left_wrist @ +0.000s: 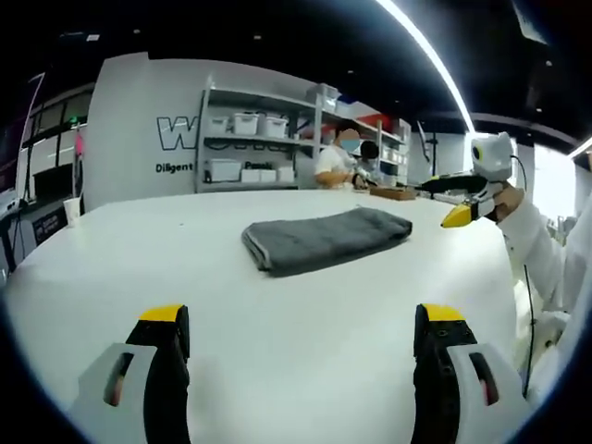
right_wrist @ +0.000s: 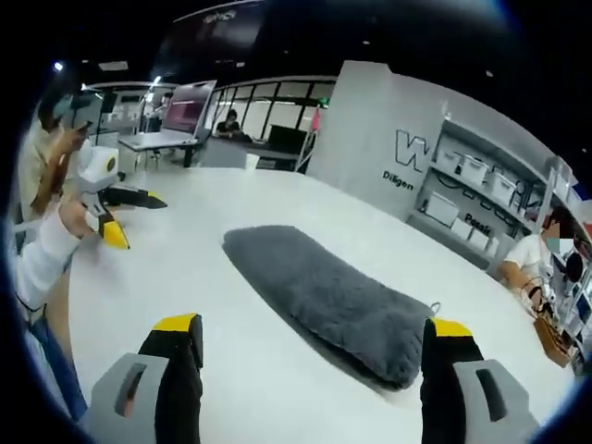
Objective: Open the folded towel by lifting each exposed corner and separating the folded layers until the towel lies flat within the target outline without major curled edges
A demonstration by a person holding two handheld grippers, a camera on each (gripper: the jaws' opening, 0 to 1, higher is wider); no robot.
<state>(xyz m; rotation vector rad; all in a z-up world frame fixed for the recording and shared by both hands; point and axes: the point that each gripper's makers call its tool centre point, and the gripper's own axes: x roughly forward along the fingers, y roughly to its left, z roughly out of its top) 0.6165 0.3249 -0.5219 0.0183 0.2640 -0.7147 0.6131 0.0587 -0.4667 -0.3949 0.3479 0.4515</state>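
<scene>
Towel [left_wrist: 326,239] first: a grey, plush cloth folded into a thick oblong, lying alone near the middle of the white surface [left_wrist: 277,333], well apart from both pairs of tongs. No layer looks lifted, so I judge the unfolding has not begun — the step in hand is the approach to a first corner. No target outline can be made out on the surface.

The left tongs [left_wrist: 301,319] stand wide and empty, pointing at the towel's long side. The right tongs [right_wrist: 314,333] are wide and empty too, with the rounded near end of the towel [right_wrist: 324,296] between their yellow tips.

Next, by my reckoning: lower one pair to an exposed corner, pinch only the top layer, and peel it back — the deep pile could make layers hard to tell apart.
</scene>
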